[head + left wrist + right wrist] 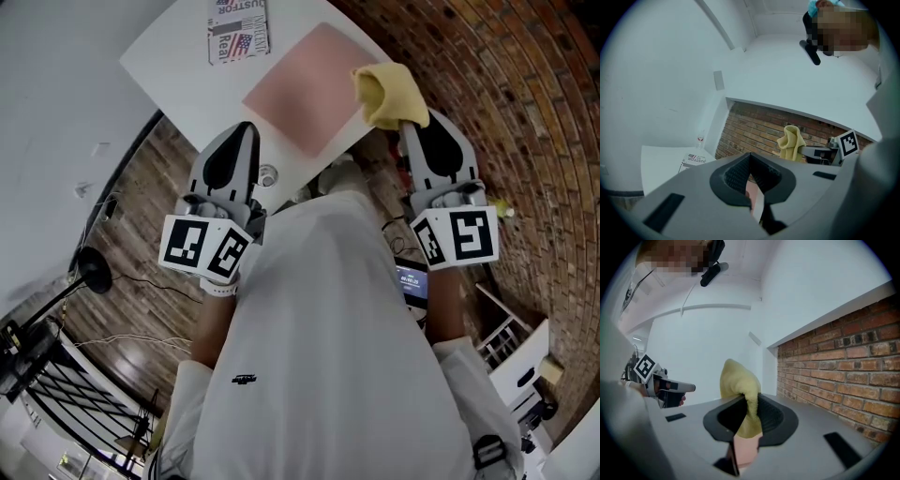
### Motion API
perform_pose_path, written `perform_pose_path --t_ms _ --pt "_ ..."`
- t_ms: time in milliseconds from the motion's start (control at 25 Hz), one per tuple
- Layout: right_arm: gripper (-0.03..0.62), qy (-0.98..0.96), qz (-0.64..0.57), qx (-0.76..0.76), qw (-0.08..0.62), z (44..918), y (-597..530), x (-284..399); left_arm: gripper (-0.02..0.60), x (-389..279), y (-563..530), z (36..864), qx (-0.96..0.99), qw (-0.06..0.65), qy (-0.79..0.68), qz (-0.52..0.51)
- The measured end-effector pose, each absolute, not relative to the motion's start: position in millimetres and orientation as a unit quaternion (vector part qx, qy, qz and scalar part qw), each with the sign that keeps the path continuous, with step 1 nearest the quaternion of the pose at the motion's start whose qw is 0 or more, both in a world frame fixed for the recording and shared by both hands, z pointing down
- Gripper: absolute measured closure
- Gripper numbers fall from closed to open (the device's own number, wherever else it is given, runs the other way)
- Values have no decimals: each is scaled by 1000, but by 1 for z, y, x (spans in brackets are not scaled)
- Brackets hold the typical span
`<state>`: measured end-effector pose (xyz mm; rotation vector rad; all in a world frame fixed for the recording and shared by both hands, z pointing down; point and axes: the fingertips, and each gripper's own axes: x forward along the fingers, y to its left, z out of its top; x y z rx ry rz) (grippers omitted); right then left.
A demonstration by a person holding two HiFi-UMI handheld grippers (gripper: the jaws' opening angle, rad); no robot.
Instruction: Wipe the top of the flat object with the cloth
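White shirt (347, 337) fills the near field. Room: white table (187, 75), wood floor (141, 244), brick wall (525, 84) on the right, white wall (656, 70).

Count:
- 1 pink flat mat (305, 89), at the table's near edge
- 1 yellow cloth (389, 94)
- 1 printed leaflet (239, 28), toward the far edge
- 2 grippers

Right gripper (745, 420) jaws clamp the cloth over the mat's right corner; contact unclear. Left gripper (751, 177) jaws nearly together, empty.

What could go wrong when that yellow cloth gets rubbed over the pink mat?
The cloth is pinched only by a small part in the right hand-held gripper, so it may pull free. The pink mat lies unheld near the table edge, so it could slide or nudge the booklet beside it.
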<state>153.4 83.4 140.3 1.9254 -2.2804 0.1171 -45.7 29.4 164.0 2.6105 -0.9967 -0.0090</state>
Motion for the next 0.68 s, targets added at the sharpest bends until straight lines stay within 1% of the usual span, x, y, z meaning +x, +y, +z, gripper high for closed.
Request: perform_pose_path --t_ms 680 --pt "520 -764 48 639 77 147 77 146 563 -46 27 167 920 177 -350 2"
